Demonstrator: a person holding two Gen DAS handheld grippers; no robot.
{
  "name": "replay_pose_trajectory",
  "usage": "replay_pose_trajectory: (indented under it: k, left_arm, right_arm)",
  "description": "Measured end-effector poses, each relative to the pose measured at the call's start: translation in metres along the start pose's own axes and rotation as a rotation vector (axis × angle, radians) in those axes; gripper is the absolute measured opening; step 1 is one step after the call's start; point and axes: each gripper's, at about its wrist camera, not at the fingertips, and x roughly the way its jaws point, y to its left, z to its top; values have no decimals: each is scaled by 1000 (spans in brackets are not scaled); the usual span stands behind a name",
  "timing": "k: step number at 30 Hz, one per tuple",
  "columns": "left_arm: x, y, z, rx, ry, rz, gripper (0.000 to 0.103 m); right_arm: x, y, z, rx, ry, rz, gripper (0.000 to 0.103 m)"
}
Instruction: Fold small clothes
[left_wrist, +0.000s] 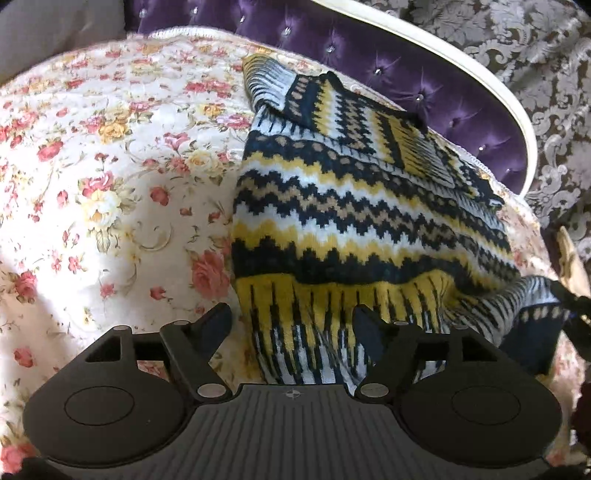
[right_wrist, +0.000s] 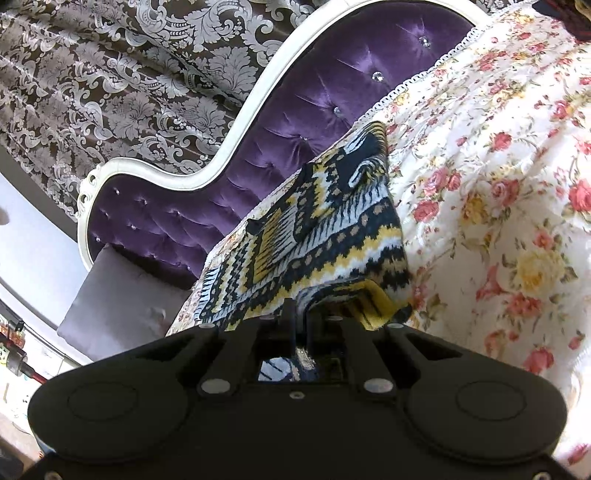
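Across the left of the left-wrist view spreads the quilted floral bedspread (left_wrist: 110, 166), soft and bumpy. Centre frame, the left gripper (left_wrist: 291, 317) stands with jaws apart over the ribbed hem of the thick zigzag-knit sweater (left_wrist: 351, 206), seemingly letting go. Right-wrist view: the right gripper (right_wrist: 303, 314) is pinched shut on the sweater's (right_wrist: 325, 240) hem, lifting it, likely to hold the fold.

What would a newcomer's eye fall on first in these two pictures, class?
First, the navy, yellow and white zigzag knitted sweater lying on the rose-patterned quilted bedspread. Behind it curves the tufted purple velvet headboard, white-framed, before brown damask curtains.
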Motion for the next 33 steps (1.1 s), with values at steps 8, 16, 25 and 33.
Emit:
replay_pose_trajectory:
  k: [8, 16, 25, 33]
  left_arm:
    - [-2, -18, -15, 36, -3, -66, 69]
    - [-22, -23, 2, -17, -104, -188, 9]
    - [-27, -16, 86, -87, -256, -233, 9]
    - [33, -9, 138, -110, -223, -182, 9]
  right_arm:
    - [-4, 1, -6, -20, 19, 4, 14]
    - [-10, 6, -7, -31, 18, 7, 14]
    - [10, 22, 36, -27, -47, 47, 14]
    - [66, 13, 68, -36, -44, -8, 14]
